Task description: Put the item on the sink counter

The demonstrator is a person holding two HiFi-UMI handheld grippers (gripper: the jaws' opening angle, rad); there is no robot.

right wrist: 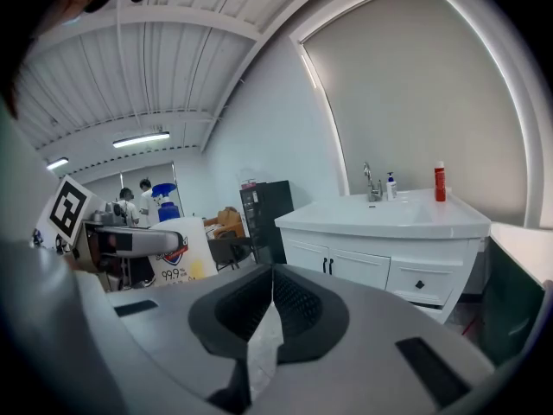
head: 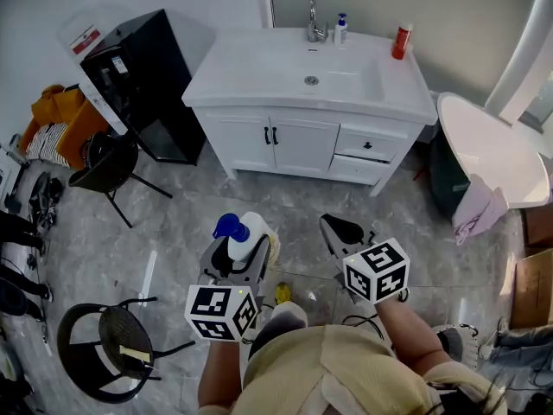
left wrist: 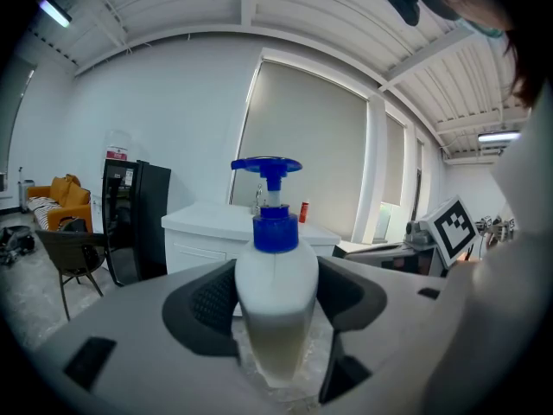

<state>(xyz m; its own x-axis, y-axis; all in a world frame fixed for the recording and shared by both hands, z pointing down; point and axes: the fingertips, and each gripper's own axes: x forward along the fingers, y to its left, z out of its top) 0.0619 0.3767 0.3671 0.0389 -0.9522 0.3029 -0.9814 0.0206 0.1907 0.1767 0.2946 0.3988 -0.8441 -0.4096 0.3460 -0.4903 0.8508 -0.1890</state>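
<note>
Grippers: two, left gripper [head: 235,264] and right gripper [head: 335,229]
Pump bottles: two, large pump bottle [head: 249,234] and small pump bottle [head: 341,28]
Red bottle [head: 401,41]: one
Black chairs: two, near chair [head: 114,350] and far chair [head: 107,164]
Sink counter [head: 251,67]: one
Faucet [head: 314,22]: one

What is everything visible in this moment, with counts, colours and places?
pump bottle: one, white with a blue pump, held upright above the floor
sink counter: one, white, against the far wall
faucet: one, silver, behind the basin
small pump bottle: one, white with a blue top, beside the faucet
red bottle: one, at the counter's back right corner
cabinet: one, black, left of the counter
chairs: two, black, on the floor at left, the second nearer the person
bathtub: one, white, at right
pink cloth: one, draped at the bathtub's near end
left hand-held gripper: grey, shut on the pump bottle
right hand-held gripper: grey, jaws together, empty
</note>
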